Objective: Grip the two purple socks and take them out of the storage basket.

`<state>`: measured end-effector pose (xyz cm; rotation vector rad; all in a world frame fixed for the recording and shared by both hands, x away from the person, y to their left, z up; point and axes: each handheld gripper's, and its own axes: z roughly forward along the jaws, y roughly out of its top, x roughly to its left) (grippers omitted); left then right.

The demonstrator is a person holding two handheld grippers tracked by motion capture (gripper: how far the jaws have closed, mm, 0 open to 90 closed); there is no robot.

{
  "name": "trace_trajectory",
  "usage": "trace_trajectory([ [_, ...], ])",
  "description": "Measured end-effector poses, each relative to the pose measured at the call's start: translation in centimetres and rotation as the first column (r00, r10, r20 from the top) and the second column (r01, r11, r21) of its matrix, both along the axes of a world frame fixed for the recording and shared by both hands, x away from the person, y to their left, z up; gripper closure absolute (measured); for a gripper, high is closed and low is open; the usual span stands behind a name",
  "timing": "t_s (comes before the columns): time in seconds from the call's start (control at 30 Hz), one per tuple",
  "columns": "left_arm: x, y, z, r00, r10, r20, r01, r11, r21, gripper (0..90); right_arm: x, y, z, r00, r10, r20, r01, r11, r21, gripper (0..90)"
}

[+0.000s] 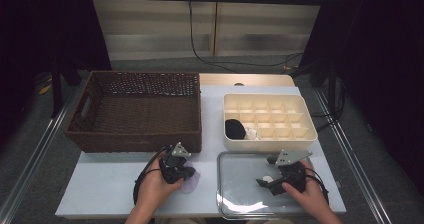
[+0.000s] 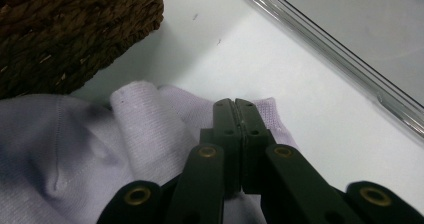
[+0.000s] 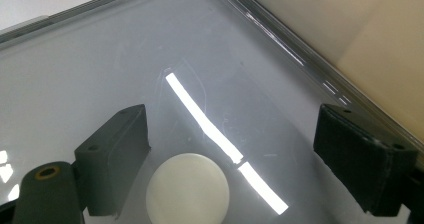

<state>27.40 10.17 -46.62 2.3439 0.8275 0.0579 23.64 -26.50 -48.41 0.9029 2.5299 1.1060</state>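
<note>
Pinching the lilac cloth (image 2: 150, 134) on the tabletop (image 2: 310, 114), our left gripper (image 2: 234, 106) fingers meet, hiding the fold; our right gripper (image 3: 235, 149) fingers gape around a cut-off white disc (image 3: 187, 189) on the tray (image 3: 100, 59).

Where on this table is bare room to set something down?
Free: the table strip left of the left claw, below the wicker basket; most organizer cells. Crowded: the tray under the right claw.
</note>
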Motion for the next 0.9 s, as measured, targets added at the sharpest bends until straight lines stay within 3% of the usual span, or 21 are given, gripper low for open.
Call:
trace_trajectory([
  [0.13, 0.2, -0.1, 0.1, 0.9999, -0.005, -0.015, 0.005, 1.0, -0.003, 90.0, 0.0, 0.0, 0.0, 1.0, 0.0, 0.0, 0.0, 1.0, 0.0, 14.0],
  [0.17, 0.3, -0.3, 0.2, 0.9991, -0.011, -0.04, 0.009, 0.9987, -0.05, 90.0, 0.0, 0.0, 0.0, 1.0, 0.001, 0.0, -0.001, 1.0, 0.0, 14.0],
  [0.23, 0.2, -0.6, 0.2, 0.9994, -0.01, -0.034, 0.008, 0.9982, -0.059, 90.0, 0.0, 0.0, 0.0, 1.0, 0.003, 0.0, -0.003, 1.0, -0.001, 14.0],
  [0.27, 0.2, -0.9, 0.6, 0.9991, -0.033, -0.027, 0.031, 0.9975, -0.064, 90.0, 0.0, 0.0, 0.0, 1.0, 0.0, 0.0, 0.0, 1.0, 0.0, 14.0],
  [0.4, 0.1, -0.7, 1.4, 0.9996, -0.026, -0.014, 0.024, 0.9963, -0.082, 90.0, 0.0, 0.0, 0.0, 1.0, 0.001, 0.001, -0.001, 1.0, 0.0, 14.0],
  [0.5, 0.0, 0.5, 2.2, 0.9999, 0.006, -0.014, -0.007, 0.9953, -0.097, 90.0, 0.0, 0.0, 0.0, 1.0, 0.001, 0.001, -0.001, 1.0, 0.0, 14.0],
  [0.57, 0.1, 2.3, 3.0, 0.999, 0.045, -0.008, -0.046, 0.9895, -0.137, 90.0, 0.0, 0.0, 0.0, 1.0, 0.001, 0.001, -0.001, 1.0, 0.0, 14.0],
  [0.7, 0.2, 4.7, 3.6, 0.9949, 0.101, -0.005, -0.1, 0.9823, -0.158, 90.0, 0.0, 0.0, 0.0, 1.0, 0.002, -0.002, -0.002, 1.0, -0.002, 14.0],
  [0.87, 0.0, 6.5, 3.3, 0.9903, 0.136, -0.024, -0.139, 0.9806, -0.139, 90.0, 0.0, 0.0, 0.0, 1.0, 0.002, -0.003, -0.002, 1.0, -0.002, 14.0],
  [0.9, 0.0, 7.0, 2.8, 0.989, 0.144, -0.033, -0.147, 0.9829, -0.111, 90.0, 0.0, 0.0, 0.0, 1.0, 0.002, -0.003, -0.002, 1.0, -0.002, 14.0],
])
